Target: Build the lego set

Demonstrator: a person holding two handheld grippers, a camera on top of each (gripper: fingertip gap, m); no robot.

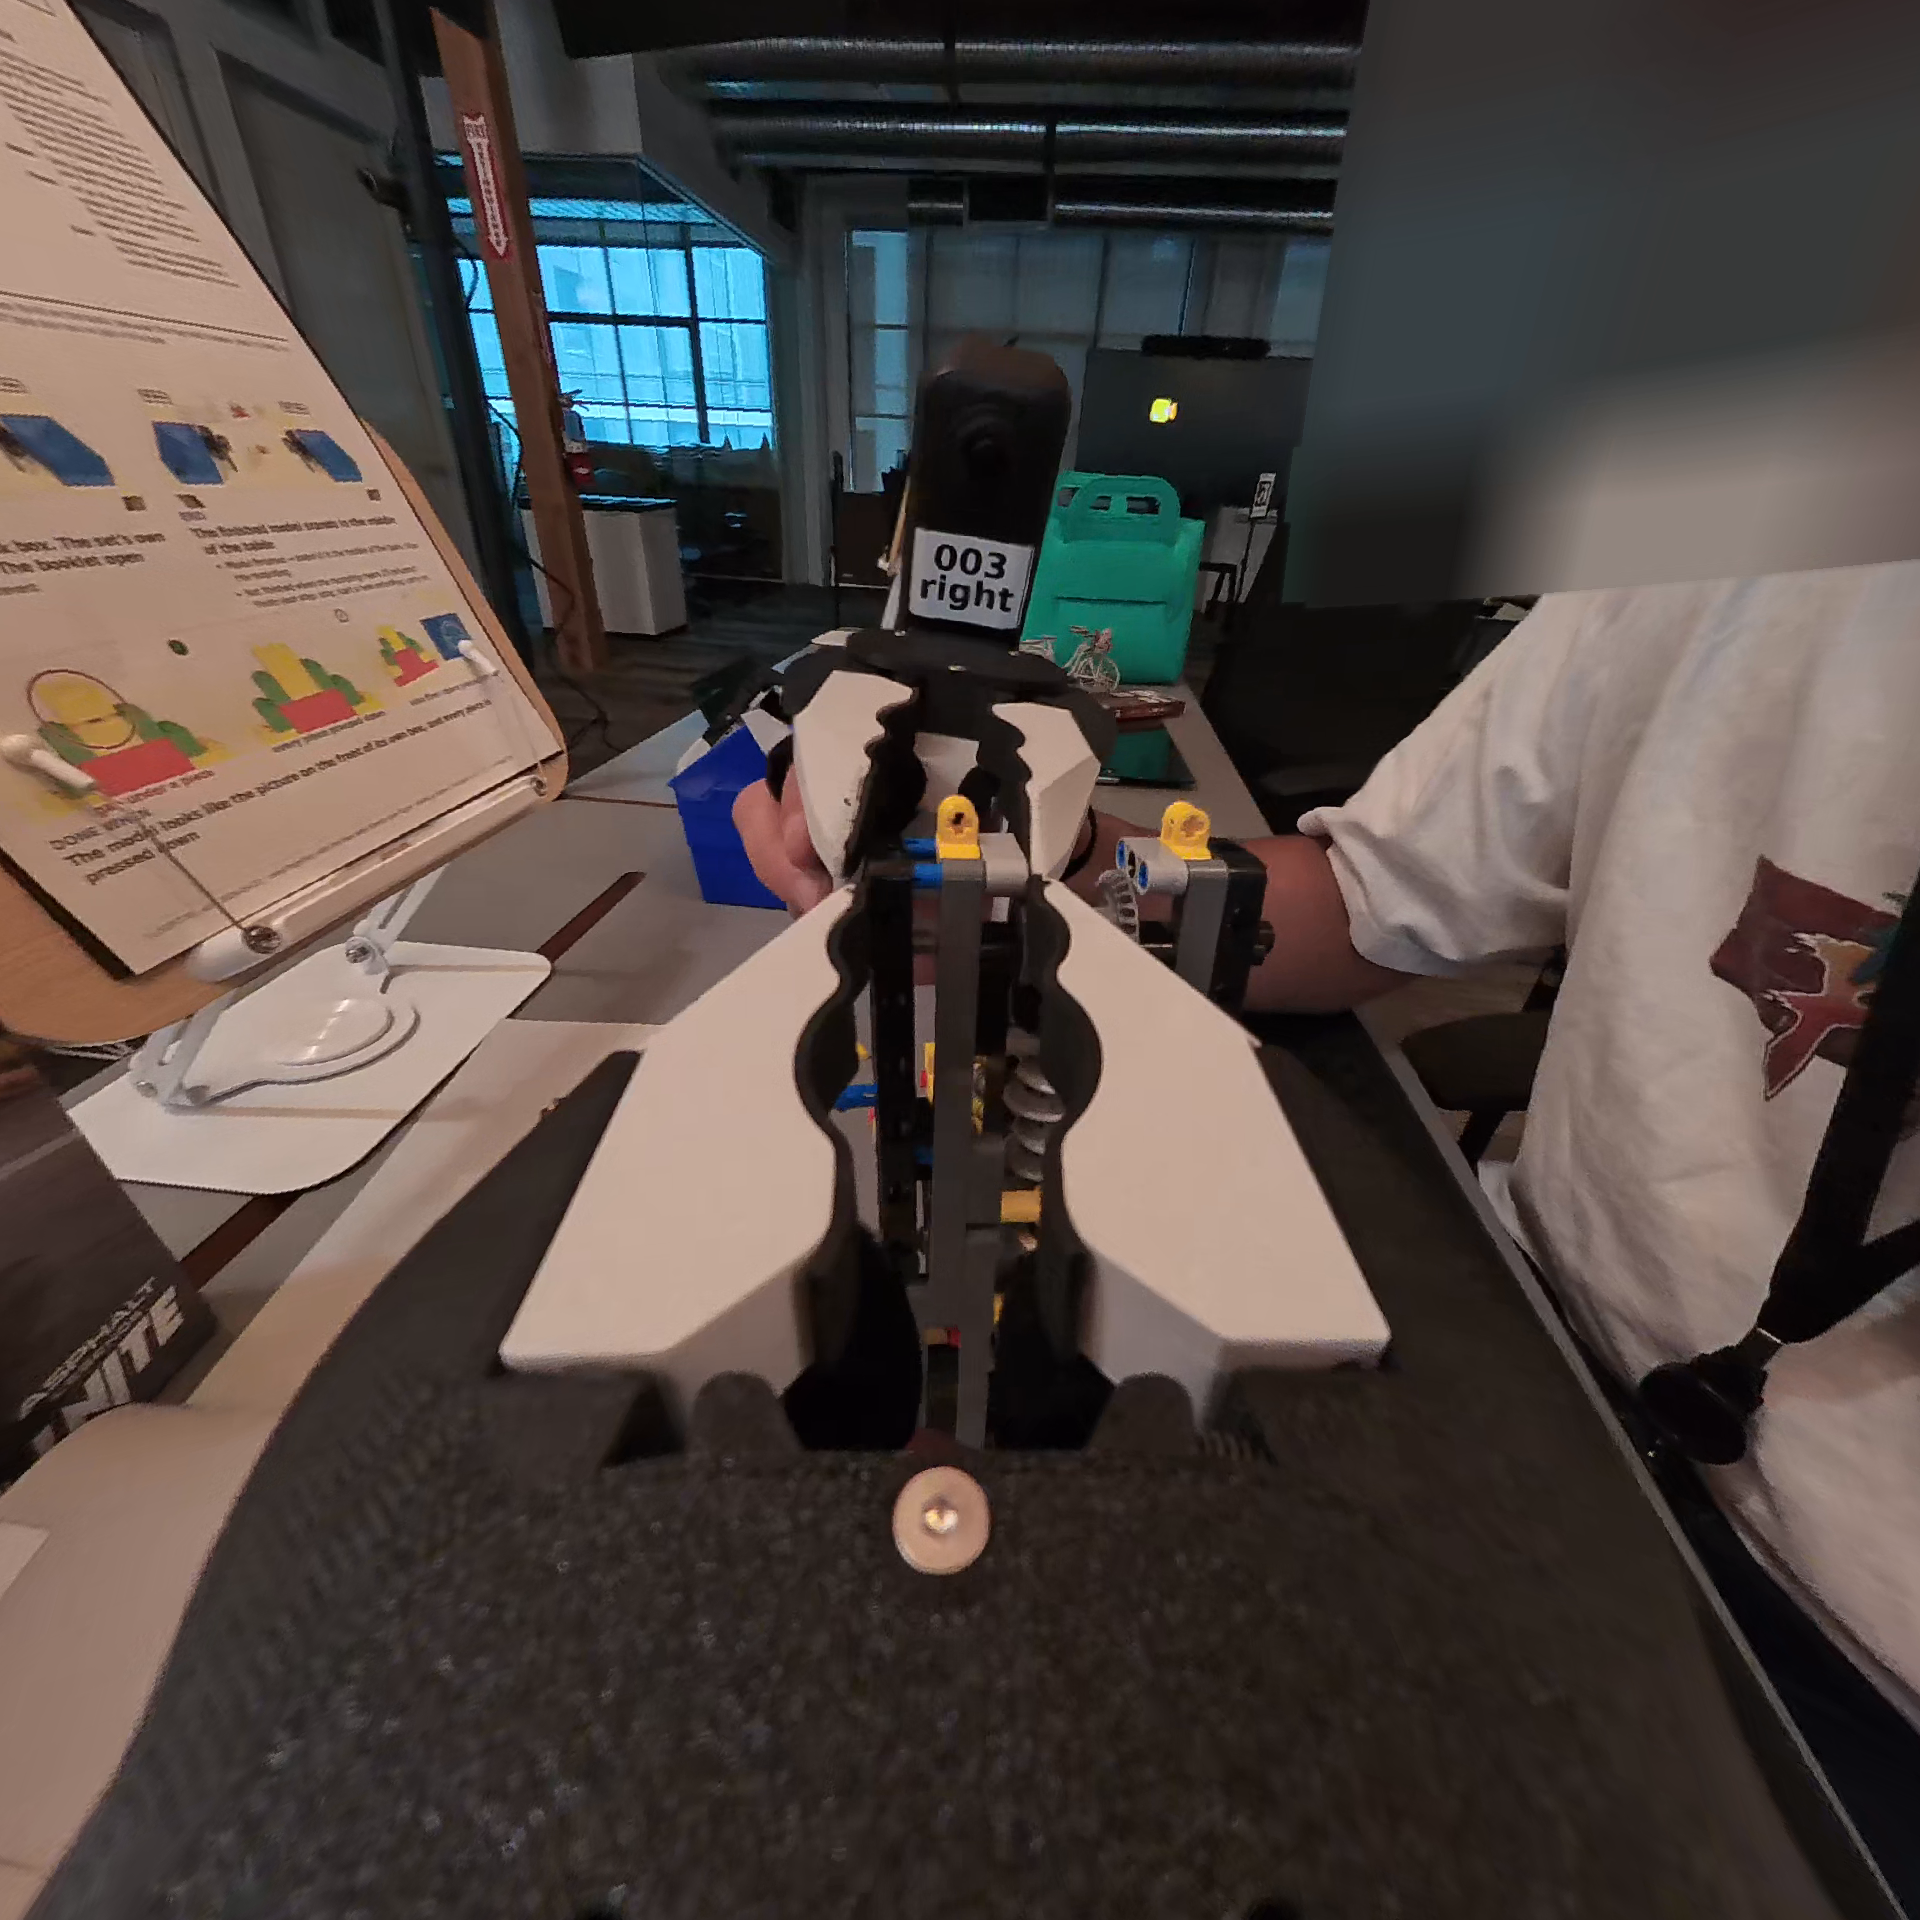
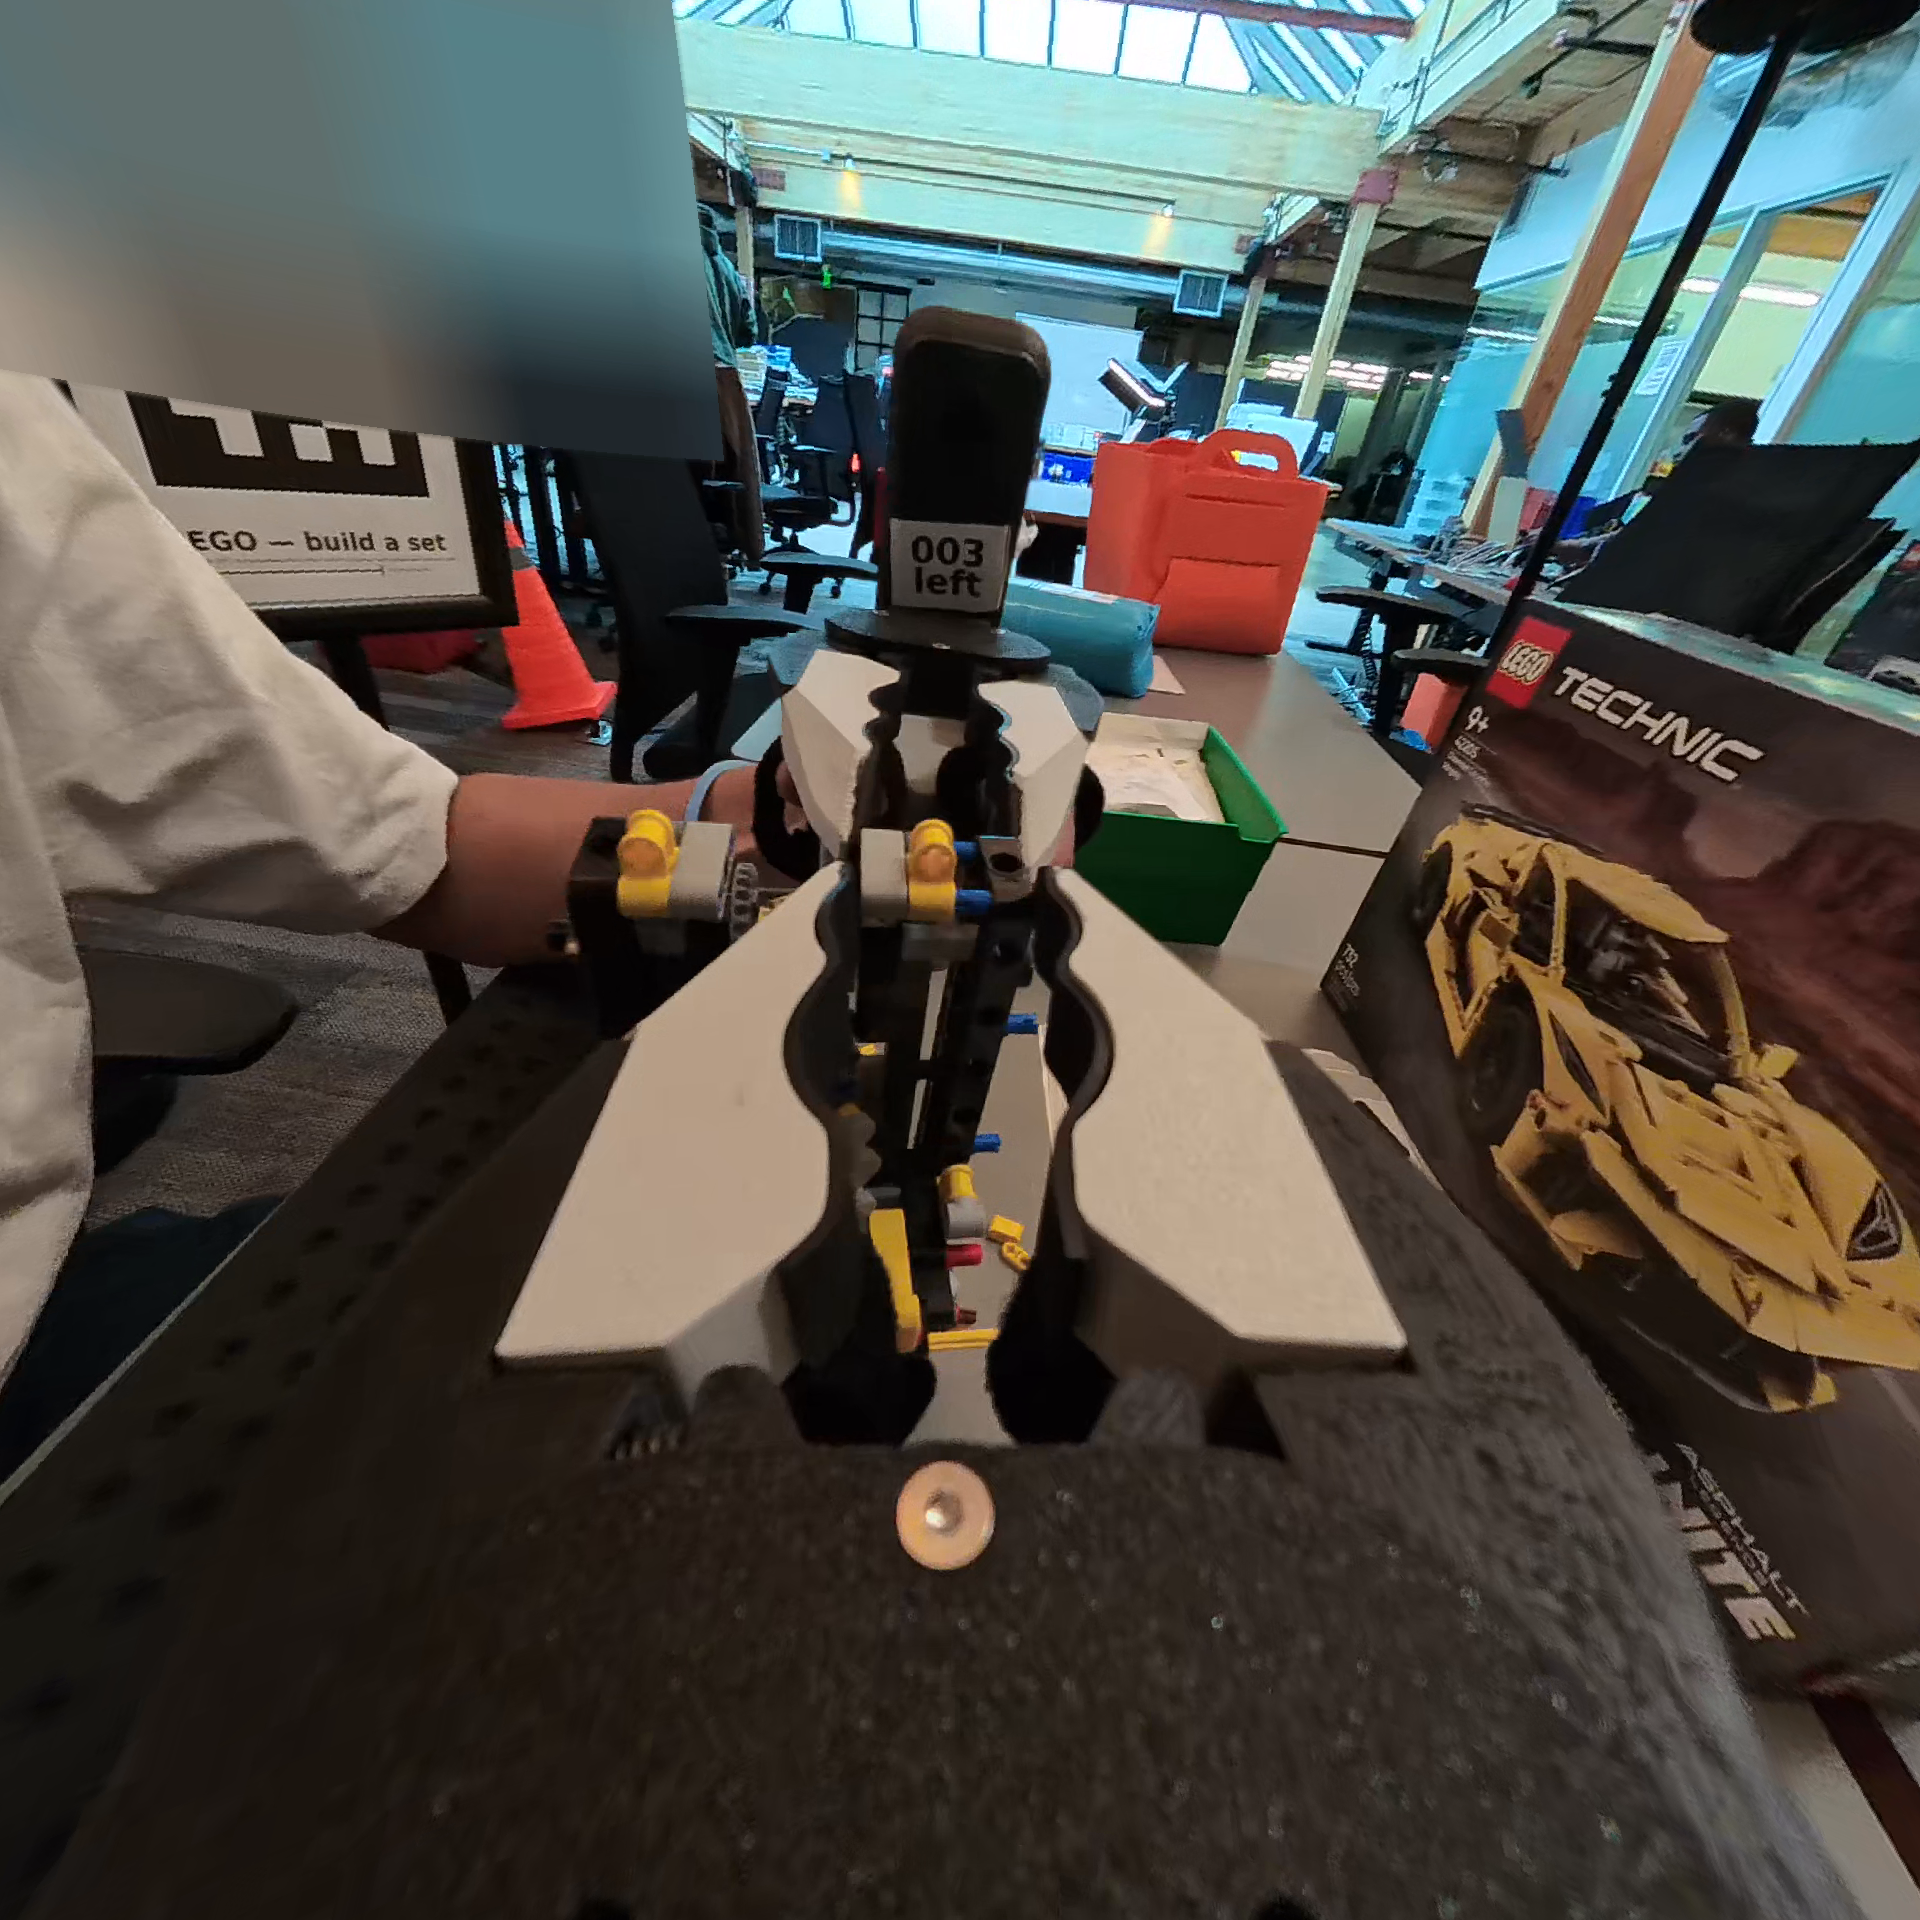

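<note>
Fingers (image 1: 727,1143) of my left hand-held gripper (image 1: 940,904), white shells with wavy black rubber pads, sit clamped on the lego assembly (image 1: 961,1039), which fills the gap between them. Its long axis runs straight along the fingers, away from my camera: a grey beam beside a black holed beam, a grey worm gear low on the right, blue and yellow pins dotted along it. A yellow connector tops its far end.

From the other side, my right hand-held gripper (image 2: 940,883) is closed on the same lego assembly (image 2: 935,987), so the two grippers face each other nose to nose with the model bridged between them, raised above the table (image 2: 1299,831). A second grey, black and yellow arm (image 2: 655,894) of the model juts out sideways at the tips, toward the person's forearm (image 2: 499,852).

Small loose yellow pieces (image 2: 1006,1242) lie on the table under the model. Close on the right view's right side stands the glossy set box (image 2: 1621,1039) showing a yellow car. In the left view, an instruction sheet on a wooden stand (image 1: 208,623) leans at the left, a blue bin (image 1: 717,831) sits behind the fingertips. Farther off, a green bin (image 2: 1174,862) holding paper, then an orange bag (image 2: 1195,540) and office chairs.
</note>
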